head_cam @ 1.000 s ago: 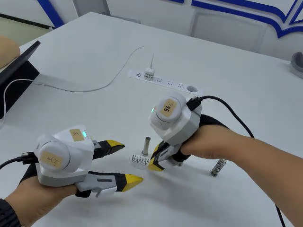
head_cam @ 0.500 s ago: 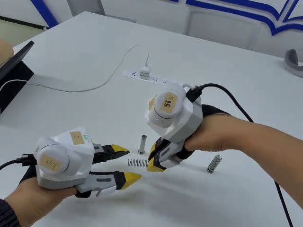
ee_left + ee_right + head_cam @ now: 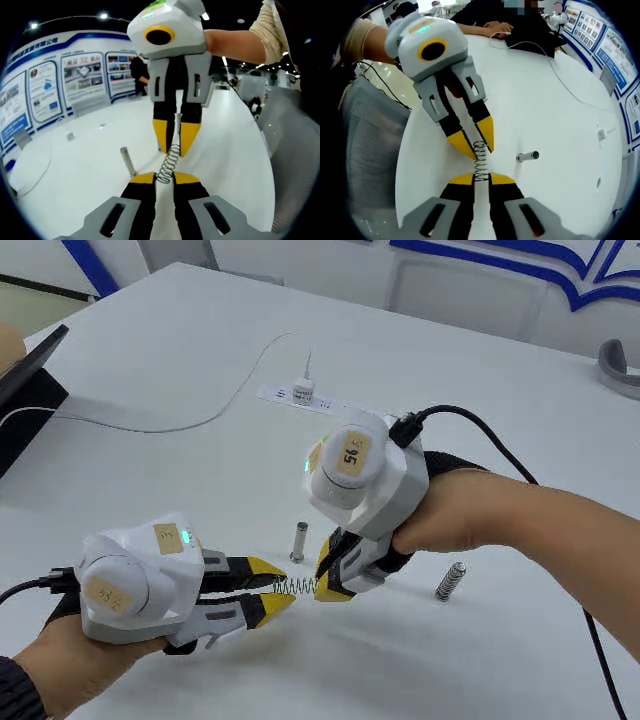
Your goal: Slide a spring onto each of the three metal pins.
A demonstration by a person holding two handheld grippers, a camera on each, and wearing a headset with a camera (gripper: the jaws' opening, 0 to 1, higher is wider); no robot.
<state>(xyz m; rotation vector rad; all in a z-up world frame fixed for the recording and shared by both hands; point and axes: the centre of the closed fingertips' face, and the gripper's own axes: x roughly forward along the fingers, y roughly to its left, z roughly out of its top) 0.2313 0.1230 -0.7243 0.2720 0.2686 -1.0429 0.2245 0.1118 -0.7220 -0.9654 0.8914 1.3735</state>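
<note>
A small wire spring [image 3: 297, 586] hangs level just above the white table [image 3: 180, 360], stretched between both grippers. My right gripper [image 3: 330, 585] is shut on its right end, and my left gripper [image 3: 272, 585] is shut on its left end. The left gripper view has the spring [image 3: 170, 160] running from my left gripper [image 3: 165, 177] up to the right gripper [image 3: 175, 142]. Seen from the right gripper view, the spring [image 3: 480, 160] spans from my right gripper [image 3: 481, 178] to the left gripper [image 3: 476, 140]. A bare metal pin [image 3: 299, 540] [image 3: 128, 160] [image 3: 527, 156] stands upright just behind the spring.
Another pin with a spring on it [image 3: 450, 581] stands to the right, below the right forearm. A white power strip [image 3: 300, 395] with a thin cable lies farther back. A black screen [image 3: 25, 380] sits at the left edge, a grey object [image 3: 620, 365] at the far right.
My left gripper was open and apart from the spring; it has moved in and shut on the spring's free end. The right gripper has kept hold of the spring.
</note>
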